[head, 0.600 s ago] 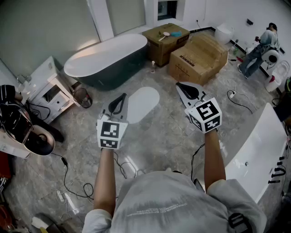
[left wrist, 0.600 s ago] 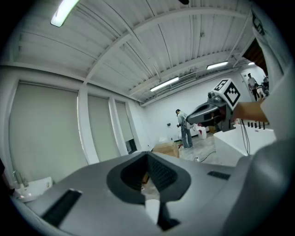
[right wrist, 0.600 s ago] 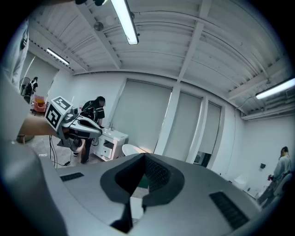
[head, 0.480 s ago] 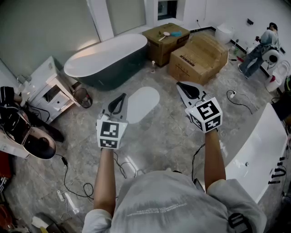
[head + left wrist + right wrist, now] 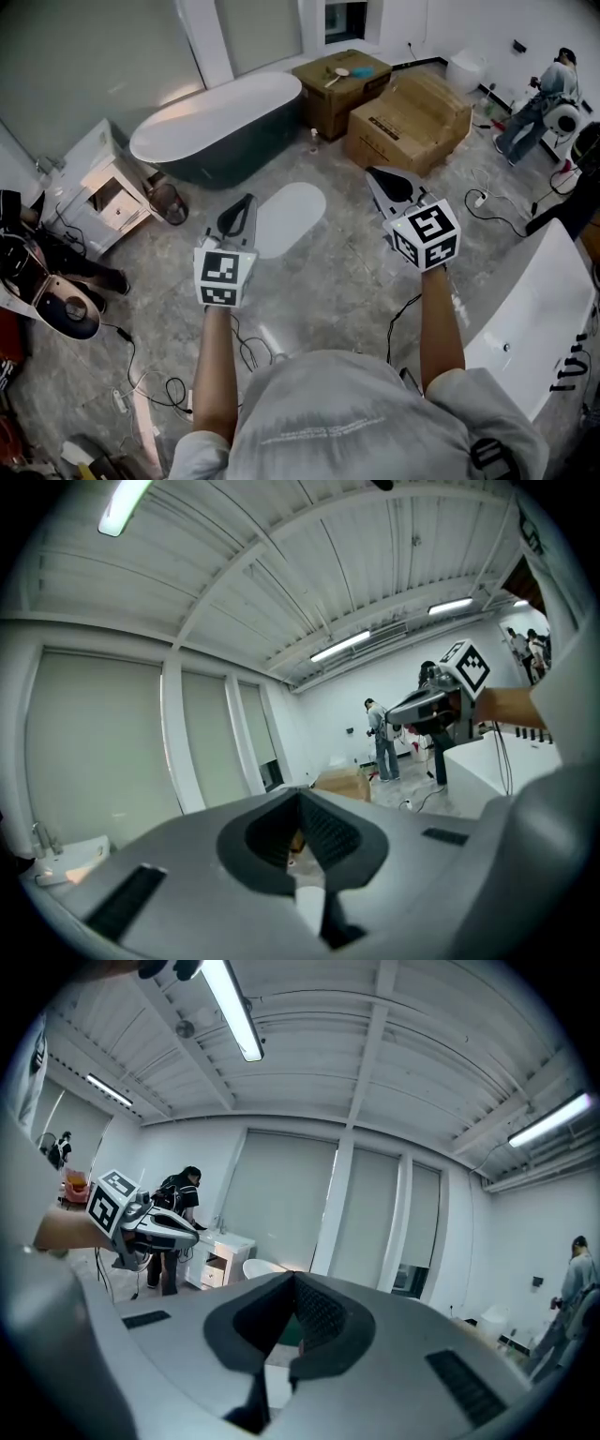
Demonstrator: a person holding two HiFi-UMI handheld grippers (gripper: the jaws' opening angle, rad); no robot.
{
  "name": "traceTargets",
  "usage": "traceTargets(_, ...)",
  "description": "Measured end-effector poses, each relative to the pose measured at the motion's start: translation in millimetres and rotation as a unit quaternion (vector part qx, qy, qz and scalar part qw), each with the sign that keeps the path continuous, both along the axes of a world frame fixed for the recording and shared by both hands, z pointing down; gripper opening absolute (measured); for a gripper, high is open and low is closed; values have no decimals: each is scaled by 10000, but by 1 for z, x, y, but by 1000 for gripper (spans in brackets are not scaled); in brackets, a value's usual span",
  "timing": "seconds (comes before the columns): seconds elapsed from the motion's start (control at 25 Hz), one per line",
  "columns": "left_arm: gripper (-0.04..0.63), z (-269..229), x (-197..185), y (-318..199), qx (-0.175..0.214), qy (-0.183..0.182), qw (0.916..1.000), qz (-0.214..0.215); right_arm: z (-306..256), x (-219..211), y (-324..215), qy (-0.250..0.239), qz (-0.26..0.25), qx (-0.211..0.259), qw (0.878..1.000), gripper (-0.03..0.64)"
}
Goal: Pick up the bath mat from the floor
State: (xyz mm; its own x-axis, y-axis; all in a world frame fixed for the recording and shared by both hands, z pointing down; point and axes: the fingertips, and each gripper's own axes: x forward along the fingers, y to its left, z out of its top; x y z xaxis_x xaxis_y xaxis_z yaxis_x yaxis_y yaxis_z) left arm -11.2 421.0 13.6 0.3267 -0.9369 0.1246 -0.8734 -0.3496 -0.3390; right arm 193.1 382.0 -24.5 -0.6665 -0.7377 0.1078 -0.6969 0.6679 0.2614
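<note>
The left gripper (image 5: 243,207) and the right gripper (image 5: 382,179) are squeezed shut and empty, and the white bath mat (image 5: 292,217) lies on the floor (image 5: 342,281).

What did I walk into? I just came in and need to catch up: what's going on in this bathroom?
A person holds a two-jaw gripper in each hand above the floor. The white oval bath mat lies flat on the floor near the bathtub, untouched. Both the left gripper and the right gripper are raised, jaws shut, with nothing between them. The pick-up has not yet begun.
</note>
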Motion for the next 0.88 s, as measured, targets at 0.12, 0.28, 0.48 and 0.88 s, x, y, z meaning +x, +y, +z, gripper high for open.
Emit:
traceTargets(0.12,17,3,20,-7,25,9,10000,-68,5,23,-8,57,-39,-10,10000,14)
traceTargets(0.28,17,1,39,-19,36,13,9999,-119,4,43,-19,89,-113,-20,9999,14)
traceTargets(0.48,17,6,45,-39,-131,54,9997,-205,10,53,-41,-89,-171,-150,9997,14)
traceTargets(0.88,17,45,27,-139,-319,37,9993,-190,44,51,-132,-166,-102,-384,9991,14)
